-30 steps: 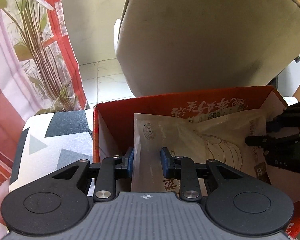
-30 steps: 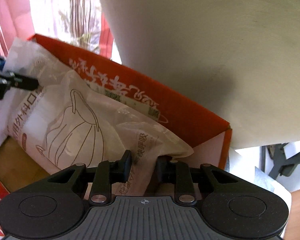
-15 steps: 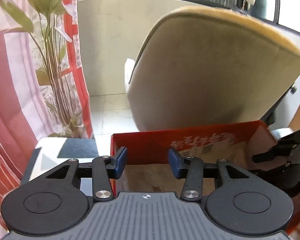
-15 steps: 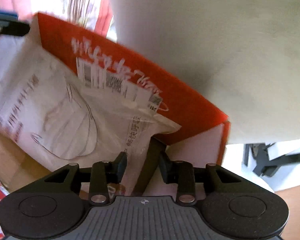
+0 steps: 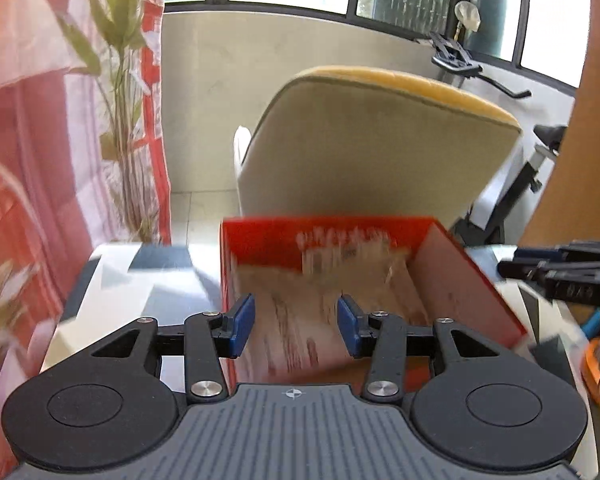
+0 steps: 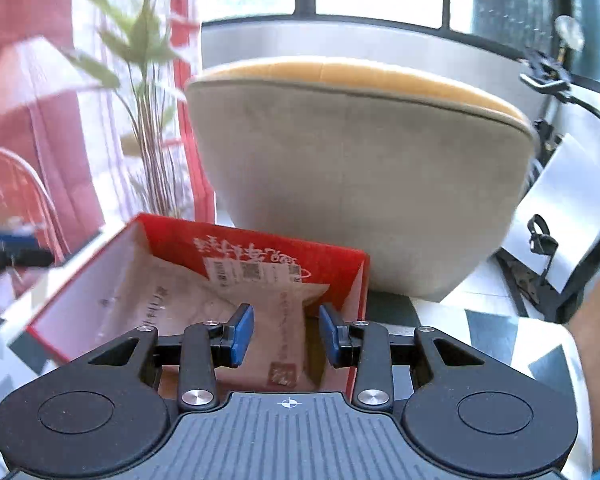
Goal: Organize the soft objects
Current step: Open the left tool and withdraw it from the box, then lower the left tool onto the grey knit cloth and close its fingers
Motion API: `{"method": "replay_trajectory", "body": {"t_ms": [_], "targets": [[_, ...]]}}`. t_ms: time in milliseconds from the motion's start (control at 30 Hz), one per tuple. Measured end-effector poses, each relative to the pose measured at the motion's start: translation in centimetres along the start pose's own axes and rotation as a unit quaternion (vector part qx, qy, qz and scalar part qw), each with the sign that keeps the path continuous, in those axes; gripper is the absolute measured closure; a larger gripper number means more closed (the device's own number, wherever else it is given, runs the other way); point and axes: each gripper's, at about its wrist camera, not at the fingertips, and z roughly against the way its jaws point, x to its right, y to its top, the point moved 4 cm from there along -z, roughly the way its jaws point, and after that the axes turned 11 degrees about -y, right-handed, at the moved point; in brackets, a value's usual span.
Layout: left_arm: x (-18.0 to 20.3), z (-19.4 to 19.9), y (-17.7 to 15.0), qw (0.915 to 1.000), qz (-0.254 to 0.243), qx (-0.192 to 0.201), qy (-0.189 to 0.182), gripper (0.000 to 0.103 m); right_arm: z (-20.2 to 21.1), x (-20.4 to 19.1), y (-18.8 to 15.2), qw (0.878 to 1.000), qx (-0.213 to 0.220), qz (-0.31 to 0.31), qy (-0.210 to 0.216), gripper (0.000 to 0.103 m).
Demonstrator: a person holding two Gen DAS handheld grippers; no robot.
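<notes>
A pale plastic pack of face masks [image 6: 220,304] lies inside an open red cardboard box [image 6: 332,268] on a table with a grey and white triangle pattern. In the left wrist view the pack [image 5: 300,320] is blurred inside the box [image 5: 260,240]. My left gripper [image 5: 296,326] is open and empty above the box's near left part. My right gripper [image 6: 286,334] is open and empty above the box's near right corner. The right gripper also shows at the right edge of the left wrist view [image 5: 556,268].
A beige chair with a yellow top [image 5: 372,144] stands right behind the box. A red and white curtain and a plant [image 5: 120,92] are at the left. An exercise bike [image 5: 500,200] stands at the right. An orange object [image 5: 596,372] lies at the table's right edge.
Both grippers let go of the mask pack, opened and pulled up and back. The pack now lies flat in the red box.
</notes>
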Motion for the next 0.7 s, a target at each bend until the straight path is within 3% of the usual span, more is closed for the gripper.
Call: {"method": "replay_trajectory", "body": {"t_ms": [133,267,533,700], "targets": [[0.0,2.0,-3.3,0.9999,0.01,-0.007,0.006,0.055,4.2,0.9,-3.0,1.0,0.022,-0.021,0.005,0.069],[-0.2,3.5,-6.1,0.9989,0.044,-0.016,0.005,0.055,7.7,1.3,-7.0,0.999,0.009,-0.046,0.013,0.069],[0.2,4.1,-11.8,0.9944,0.091,-0.054,-0.006,0.056,8.7,-1.8,-15.1,0.996,-0.049,-0.059,0.041,0.069],[-0.2,3.8,-14.0,0.9902,0.111,-0.086,-0.001,0.057,9.1,-3.3,-16.6,0.994,-0.059,-0.056,0.066,0.07]]}}
